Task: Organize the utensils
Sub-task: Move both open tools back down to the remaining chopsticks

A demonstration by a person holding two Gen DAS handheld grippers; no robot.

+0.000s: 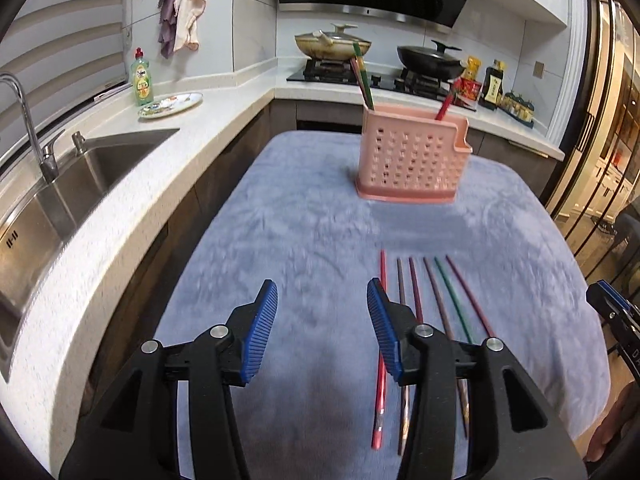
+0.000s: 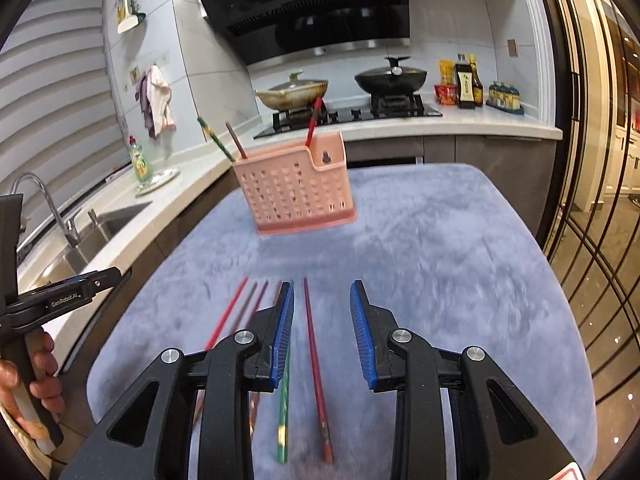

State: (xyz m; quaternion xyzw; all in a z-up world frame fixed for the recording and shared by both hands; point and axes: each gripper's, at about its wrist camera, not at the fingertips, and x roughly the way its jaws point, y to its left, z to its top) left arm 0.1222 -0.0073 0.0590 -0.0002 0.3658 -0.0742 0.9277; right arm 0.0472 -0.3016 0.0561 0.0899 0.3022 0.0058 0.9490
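Several coloured chopsticks point(image 1: 436, 300) lie side by side on the blue-grey cloth point(image 1: 300, 220). My left gripper point(image 1: 322, 312) hovers open over the cloth just left of them, and its right finger point(image 1: 382, 320) overlaps the red one. My right gripper point(image 2: 322, 320) is open above the row's right end. A dark red chopstick point(image 2: 316, 360) lies on the cloth below the gap, untouched by the pads, and a green chopstick point(image 2: 284, 412) runs under the left finger. The pink perforated basket point(image 1: 412, 152) point(image 2: 296, 188) stands farther back with three chopsticks upright in it.
A white counter with a steel sink point(image 1: 60, 184) and faucet runs along the left. Dish soap point(image 1: 142, 80) and a plate point(image 1: 172, 104) sit behind it. The stove with two pans point(image 2: 340, 84) and bottles is at the back. A hand point(image 2: 24, 380) holds the left gripper.
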